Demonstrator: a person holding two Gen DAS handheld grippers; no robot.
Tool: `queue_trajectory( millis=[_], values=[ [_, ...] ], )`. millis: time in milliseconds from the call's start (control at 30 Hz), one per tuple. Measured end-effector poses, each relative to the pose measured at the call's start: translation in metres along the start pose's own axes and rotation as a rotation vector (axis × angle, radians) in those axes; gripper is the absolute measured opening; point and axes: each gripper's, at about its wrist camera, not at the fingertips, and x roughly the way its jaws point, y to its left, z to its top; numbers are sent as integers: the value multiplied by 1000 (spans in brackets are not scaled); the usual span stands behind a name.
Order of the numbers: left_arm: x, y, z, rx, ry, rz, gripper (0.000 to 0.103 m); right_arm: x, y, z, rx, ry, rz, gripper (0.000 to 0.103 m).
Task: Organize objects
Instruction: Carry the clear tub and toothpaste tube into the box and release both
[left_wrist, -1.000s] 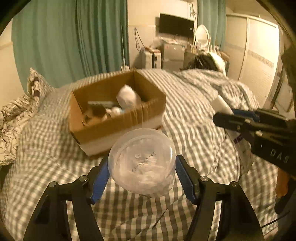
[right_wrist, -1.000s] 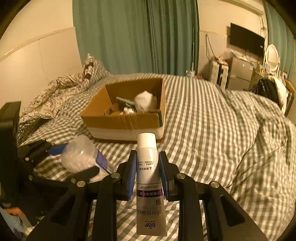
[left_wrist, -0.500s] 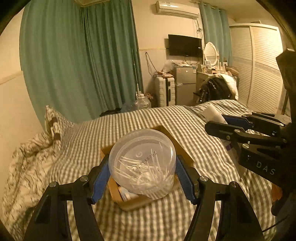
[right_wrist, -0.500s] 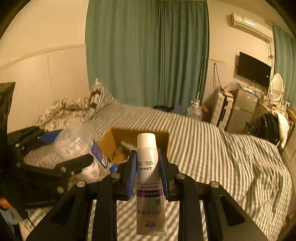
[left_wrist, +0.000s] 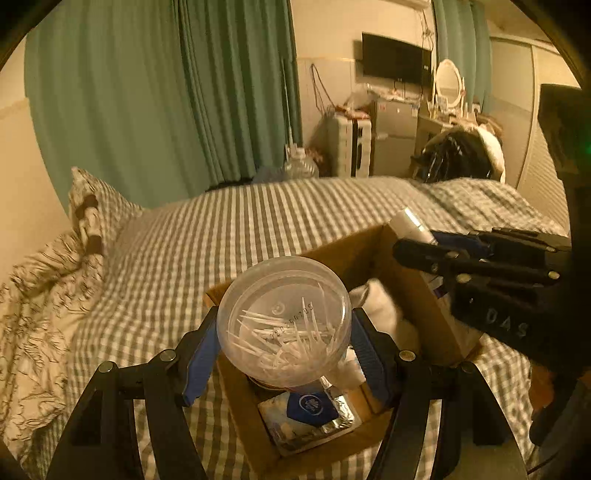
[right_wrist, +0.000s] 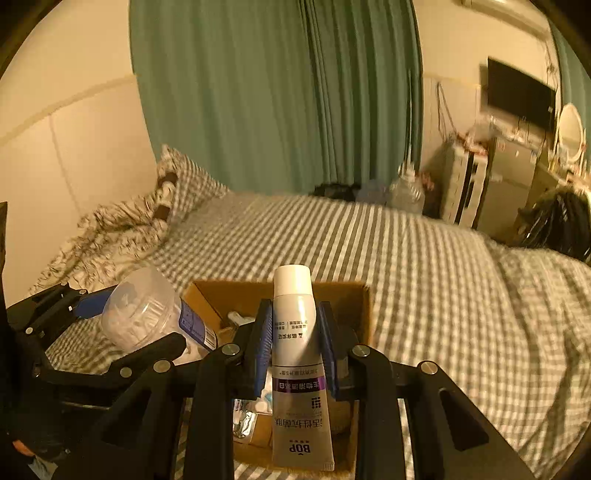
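Observation:
My left gripper (left_wrist: 282, 332) is shut on a clear round jar of toothpicks (left_wrist: 283, 317) and holds it over the near left part of an open cardboard box (left_wrist: 424, 291) on the bed. My right gripper (right_wrist: 295, 332) is shut on a white BOP tube (right_wrist: 297, 362) with a white cap, held upright over the same box (right_wrist: 354, 295). The jar in the left gripper also shows in the right wrist view (right_wrist: 147, 310). The right gripper and tube cap show in the left wrist view (left_wrist: 410, 223). The box holds a white bundle (left_wrist: 380, 302) and a foil packet (left_wrist: 306, 410).
The box sits on a grey checked bedspread (left_wrist: 240, 229). A patterned pillow and quilt (left_wrist: 44, 280) lie at the left. Green curtains (right_wrist: 277, 92), a TV, a dresser with a mirror (left_wrist: 447, 81) and a dark bag (left_wrist: 454, 158) stand beyond the bed.
Both grippers have moved forward and now hang over the box, which was farther ahead before. Each keeps its hold on its object.

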Motion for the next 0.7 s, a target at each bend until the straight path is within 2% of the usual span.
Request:
queue_trajectory(
  millis=[133,267,567,667,700],
  values=[
    [24,-1,-6,-5,23,-4,69,32,-2,-12,-5,55,-7,23],
    [35,-1,-8,8,26,-8,69,44,-6,-14,-9,61,-30,24],
    [32,-4,-4,18,30,9,71,37,-10,-8,17,47,-33,24],
    [24,-6,0,21,11,24,75,25,-9,-1,17,28,-49,42],
    [19,-6,2,20,-3,35,81,20,-9,1,19,18,-56,50]
  ],
)
